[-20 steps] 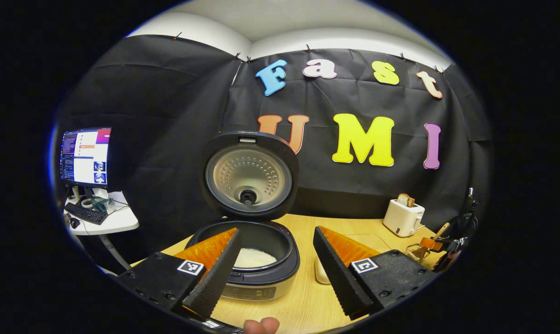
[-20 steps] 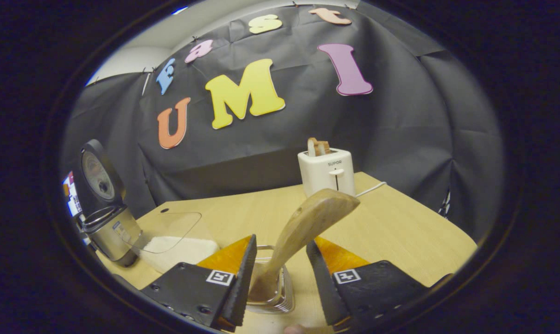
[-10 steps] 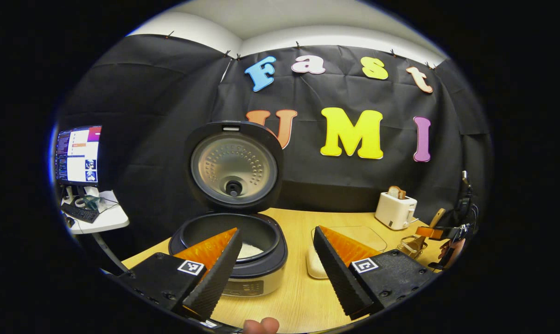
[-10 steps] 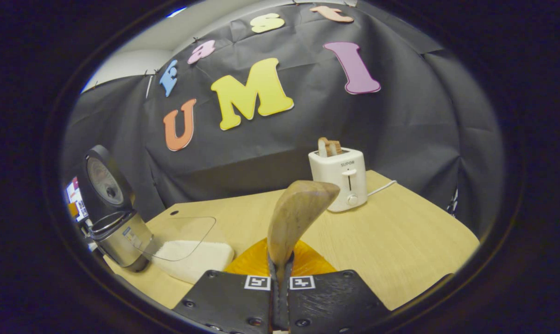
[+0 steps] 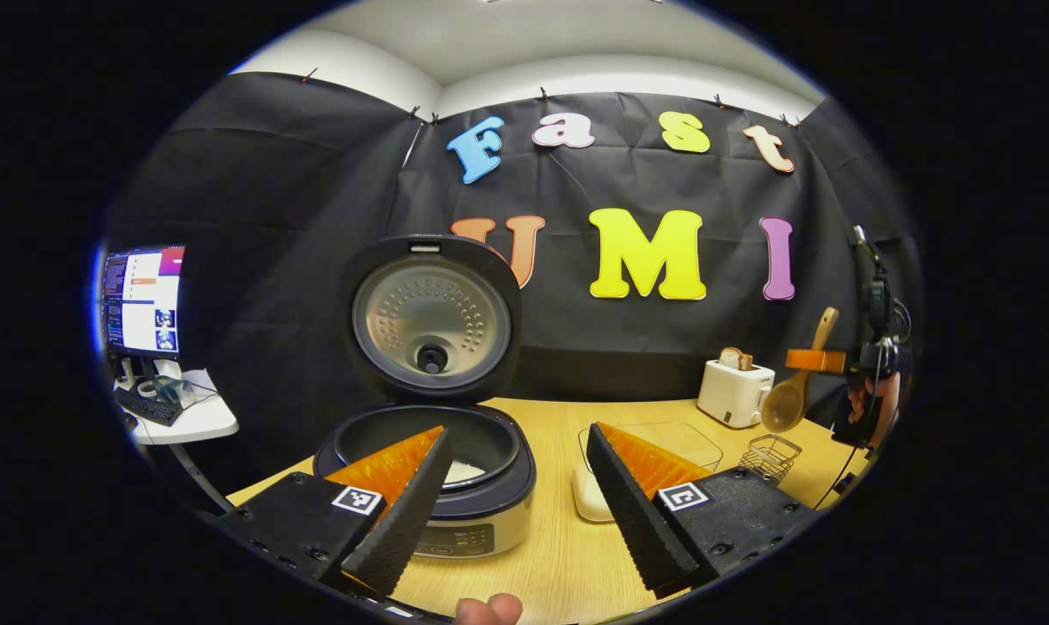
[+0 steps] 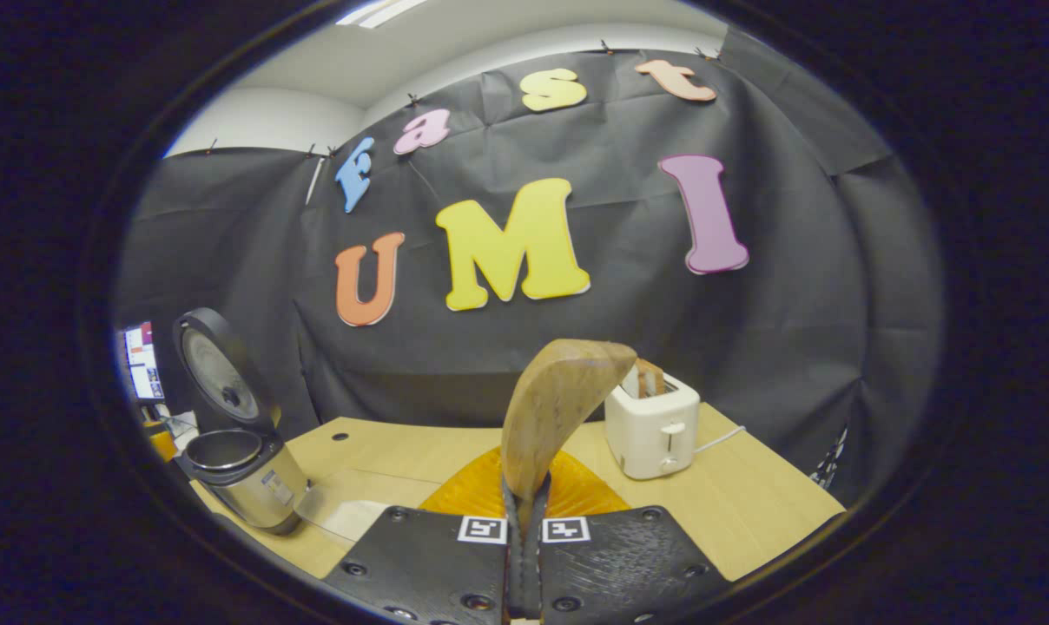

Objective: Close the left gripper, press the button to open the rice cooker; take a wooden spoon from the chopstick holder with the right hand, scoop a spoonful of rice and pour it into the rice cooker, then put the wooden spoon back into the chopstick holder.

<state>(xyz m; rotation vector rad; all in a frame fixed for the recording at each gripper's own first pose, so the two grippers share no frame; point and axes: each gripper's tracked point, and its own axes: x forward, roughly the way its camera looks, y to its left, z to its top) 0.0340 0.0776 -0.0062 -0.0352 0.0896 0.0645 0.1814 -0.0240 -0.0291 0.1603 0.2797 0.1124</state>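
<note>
Left gripper view
Left gripper (image 5: 514, 512): at 6 o'clock, released, fingers spread wide with nothing between them, above the desk (image 5: 559, 555).
Rice cooker (image 5: 442, 486): at about 7 o'clock from centre, on the desk, behind the left finger; its lid (image 5: 432, 317) stands upright and open, inner side facing the camera; a little white rice (image 5: 465, 470) shows in the pot.
Rice container (image 5: 655, 456): a clear lidded box with white rice, on the desk at 5 o'clock, just right of the cooker, partly behind the right finger.
Chopstick holder (image 5: 769, 455): a wire basket on the desk at 4 o'clock, near the toaster (image 5: 735, 392).
Wooden spoon (image 5: 798, 379): at 3 o'clock, raised clear above the holder; long axis near upright, handle end up and tilted slightly right, bowl at the bottom.
Right gripper (image 5: 815, 359): clenched across the spoon's handle, partway along it; a hand (image 5: 863, 401) holds it at the right edge.

Right gripper view
Right gripper (image 6: 524, 529): at 6 o'clock, clamped on the wooden spoon (image 6: 550, 412), both fingers pressed together on the narrow part.
Spoon direction: long axis runs up and away from the fingers; its broad end at centre leans toward 1 o'clock.
Toaster (image 6: 655, 430): at 4 o'clock, just right of the spoon.
Rice cooker (image 6: 247, 473): at 8 o'clock, lid (image 6: 216, 373) open.
</note>
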